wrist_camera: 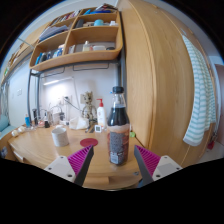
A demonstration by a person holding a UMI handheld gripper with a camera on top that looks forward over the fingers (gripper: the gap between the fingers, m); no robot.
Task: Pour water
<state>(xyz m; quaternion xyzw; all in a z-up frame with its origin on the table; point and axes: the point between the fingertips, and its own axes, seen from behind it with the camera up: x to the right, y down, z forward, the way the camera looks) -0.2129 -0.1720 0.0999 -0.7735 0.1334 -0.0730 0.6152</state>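
A clear plastic bottle [118, 128] with a dark cap, dark liquid in its upper part and a printed label stands upright on the wooden desk [40, 147]. It is just ahead of my fingers and roughly centred between them, with a gap at each side. My gripper [110, 168] is open, with the magenta pads [77, 161] on the two fingers set wide apart and nothing held. A white cup [60, 135] stands on the desk to the left, beyond the fingers.
A red round lid or coaster [88, 143] lies on the desk left of the bottle. Small bottles and clutter [88, 118] line the back of the desk. Wooden shelves [80, 45] hang above. A tall wooden cabinet [160, 75] rises at the right, with a striped cloth [200, 90] beside it.
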